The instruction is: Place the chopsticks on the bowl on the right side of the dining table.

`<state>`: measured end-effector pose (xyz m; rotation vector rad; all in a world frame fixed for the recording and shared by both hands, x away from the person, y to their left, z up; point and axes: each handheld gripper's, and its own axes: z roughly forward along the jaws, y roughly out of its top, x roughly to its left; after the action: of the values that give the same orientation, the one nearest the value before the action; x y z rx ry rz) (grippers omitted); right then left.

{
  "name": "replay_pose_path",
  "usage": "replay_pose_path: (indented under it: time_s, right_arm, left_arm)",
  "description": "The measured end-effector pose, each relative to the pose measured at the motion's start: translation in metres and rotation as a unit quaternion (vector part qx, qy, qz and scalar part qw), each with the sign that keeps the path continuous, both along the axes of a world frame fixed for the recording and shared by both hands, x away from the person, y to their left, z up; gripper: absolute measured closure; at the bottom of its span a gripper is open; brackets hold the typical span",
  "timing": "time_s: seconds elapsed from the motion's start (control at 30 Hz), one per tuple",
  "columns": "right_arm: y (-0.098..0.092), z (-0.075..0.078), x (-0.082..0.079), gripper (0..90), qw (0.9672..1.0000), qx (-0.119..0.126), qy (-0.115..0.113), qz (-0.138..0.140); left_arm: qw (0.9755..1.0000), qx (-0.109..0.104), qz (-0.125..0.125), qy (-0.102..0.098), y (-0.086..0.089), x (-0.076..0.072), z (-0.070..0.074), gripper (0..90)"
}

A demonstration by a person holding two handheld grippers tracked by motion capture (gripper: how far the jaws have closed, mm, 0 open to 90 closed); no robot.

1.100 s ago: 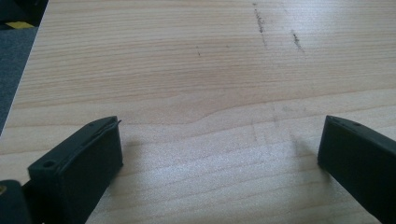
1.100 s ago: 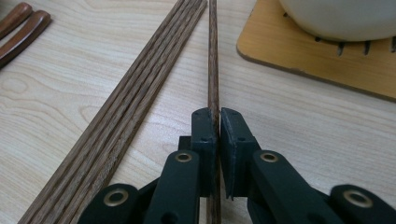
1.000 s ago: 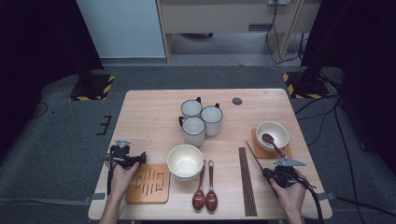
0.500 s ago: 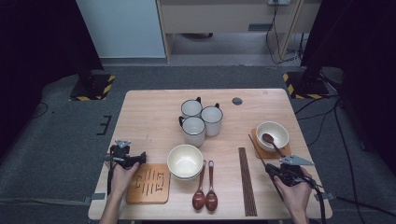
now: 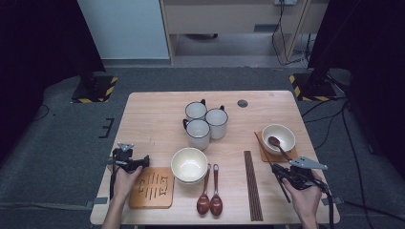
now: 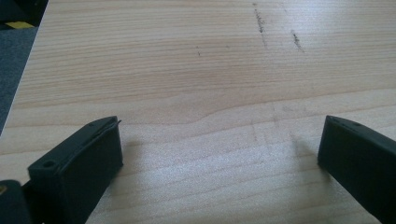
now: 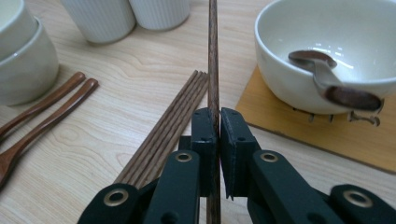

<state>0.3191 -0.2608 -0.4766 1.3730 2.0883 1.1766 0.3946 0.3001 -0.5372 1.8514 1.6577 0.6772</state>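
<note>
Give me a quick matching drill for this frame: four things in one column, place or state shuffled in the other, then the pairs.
1. chopstick
2. left gripper
3. spoon with dark bowl
4. empty coaster

a. lies in the right-hand bowl
b. clamped in the right gripper
c. by the left hand, nothing on it
d. jaws wide apart over bare table

Pairs: 1-b, 2-d, 3-a, 4-c

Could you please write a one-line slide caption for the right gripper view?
Right gripper clamps one dark wooden chopstick above the remaining chopsticks, beside a white bowl holding a spoon.

chopstick (image 7: 213, 56) tip cut off (top edge)
</note>
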Motion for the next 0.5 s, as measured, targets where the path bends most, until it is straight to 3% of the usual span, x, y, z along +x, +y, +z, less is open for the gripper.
replay_pose_path:
  time_s: [0.5]
  right_arm:
    - [0.002,0.020,-0.002,84.9,0.9994,0.017,-0.027,0.012]
  left_arm:
    - [1.0000,0.000,0.000,0.000,0.000,0.000,0.000,0.0]
